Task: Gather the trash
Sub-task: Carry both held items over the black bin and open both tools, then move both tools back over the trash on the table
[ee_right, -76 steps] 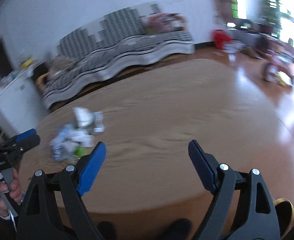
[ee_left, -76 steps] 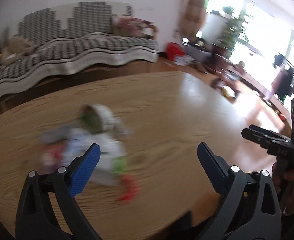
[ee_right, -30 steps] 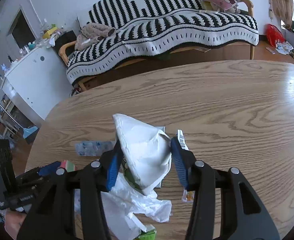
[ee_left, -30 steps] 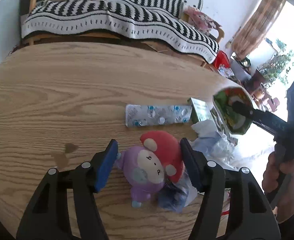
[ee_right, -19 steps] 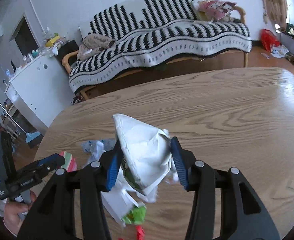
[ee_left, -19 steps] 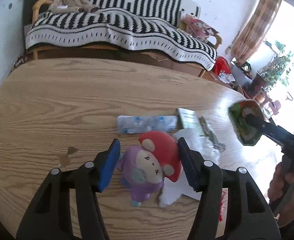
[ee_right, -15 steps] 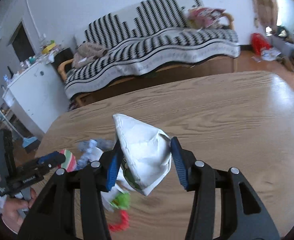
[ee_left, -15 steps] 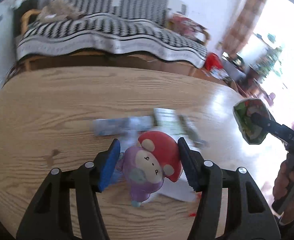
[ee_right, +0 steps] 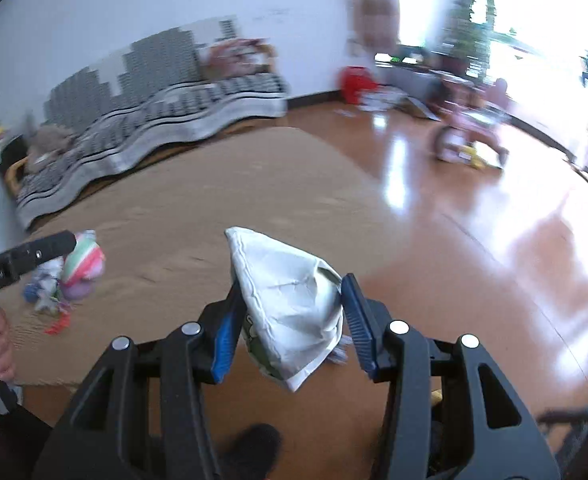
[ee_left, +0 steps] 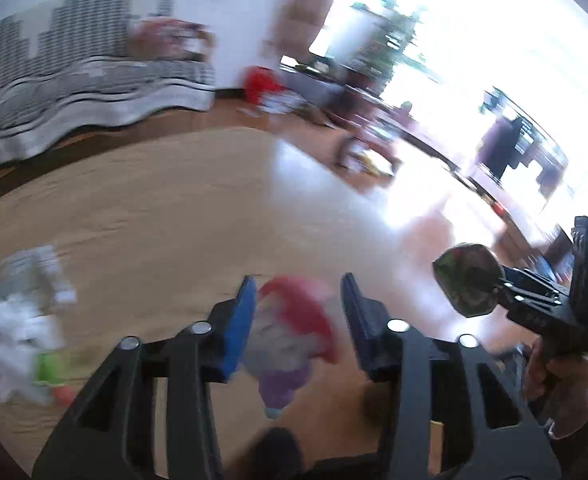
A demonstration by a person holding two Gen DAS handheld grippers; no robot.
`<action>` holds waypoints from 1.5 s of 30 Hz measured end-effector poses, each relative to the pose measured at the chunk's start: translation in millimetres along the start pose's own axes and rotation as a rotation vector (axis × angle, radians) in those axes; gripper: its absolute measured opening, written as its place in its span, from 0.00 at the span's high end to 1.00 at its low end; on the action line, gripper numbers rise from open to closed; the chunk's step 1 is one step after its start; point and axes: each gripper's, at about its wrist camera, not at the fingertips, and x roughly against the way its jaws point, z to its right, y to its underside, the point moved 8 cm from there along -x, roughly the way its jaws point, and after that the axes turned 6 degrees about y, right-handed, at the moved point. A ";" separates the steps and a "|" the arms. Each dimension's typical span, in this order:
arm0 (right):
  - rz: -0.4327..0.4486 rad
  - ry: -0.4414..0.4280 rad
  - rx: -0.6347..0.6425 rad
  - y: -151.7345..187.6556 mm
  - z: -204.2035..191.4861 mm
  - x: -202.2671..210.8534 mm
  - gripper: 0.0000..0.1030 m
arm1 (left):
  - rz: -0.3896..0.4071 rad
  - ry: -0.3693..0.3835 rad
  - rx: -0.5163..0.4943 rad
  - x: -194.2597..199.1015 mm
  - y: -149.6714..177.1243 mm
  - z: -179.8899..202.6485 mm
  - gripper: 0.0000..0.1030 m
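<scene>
Both hands swing away from the wooden bench, each gripper carrying a piece of the clutter. The right gripper has its blue fingers partly closed, pinching a crumpled white snack bag across its middle, so the bag juts up and forward, clear of the bench edge and out over the glossy floor. The left gripper carries a plush toy with a red cap and purple body; its jaws have just been closing, with the toy between them, though blur hides how firmly both pads bear on it. Holding each item crosswise and off the surface looks meant to keep it from snagging during the carry. The remaining trash pile, white wrappers with green and red scraps, lies on the bench at the left of the left camera's view, well apart from both grippers. A striped sofa lines the far wall. No bin is visible in either view, so where these loads are headed cannot be told.
</scene>
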 end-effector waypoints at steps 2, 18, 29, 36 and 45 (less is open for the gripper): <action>-0.005 0.057 -0.051 23.6 53.4 15.3 0.54 | -0.034 0.045 -0.044 -26.1 5.6 43.3 0.58; -0.140 0.246 -0.395 218.4 277.4 54.4 0.53 | -0.393 0.245 -0.311 -198.7 153.1 267.4 0.74; -0.187 0.241 -0.448 236.9 278.7 22.5 0.33 | -0.457 0.243 -0.345 -225.6 190.3 265.9 0.18; -0.169 0.256 -0.441 225.5 279.0 25.9 0.27 | -0.452 0.235 -0.355 -221.7 190.1 267.1 0.12; -0.133 0.242 -0.400 198.2 262.1 26.9 0.19 | -0.412 0.201 -0.316 -204.0 164.0 245.8 0.10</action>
